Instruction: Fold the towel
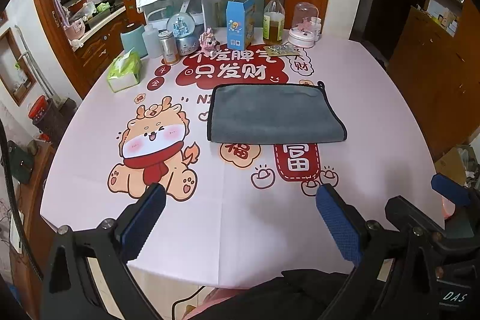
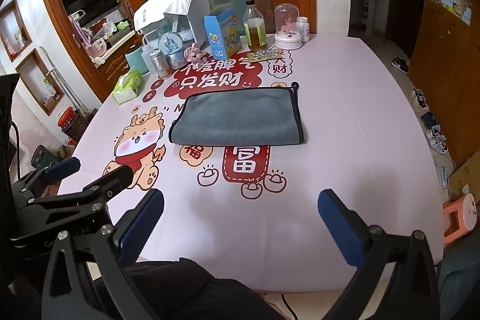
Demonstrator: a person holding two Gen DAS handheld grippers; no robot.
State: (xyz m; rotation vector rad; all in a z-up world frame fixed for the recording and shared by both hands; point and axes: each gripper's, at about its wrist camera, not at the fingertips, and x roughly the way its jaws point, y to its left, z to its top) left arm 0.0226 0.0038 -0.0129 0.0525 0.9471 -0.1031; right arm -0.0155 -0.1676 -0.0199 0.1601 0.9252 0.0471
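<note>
Tools are both wide open and hold nothing: the left tool [image 1: 240,218] and the right tool [image 2: 241,222] hang low in the frame over the pink printed desk [image 1: 270,230]. The folded grey microfibre towel with black edge [image 1: 274,114] lies flat at frame centre, well apart from both.

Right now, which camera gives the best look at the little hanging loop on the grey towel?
The right wrist view: the hanging loop stands out at the far right corner of the grey towel, dark against the pale tablecloth. The left wrist view shows the same loop too, but smaller and less distinct.
</note>
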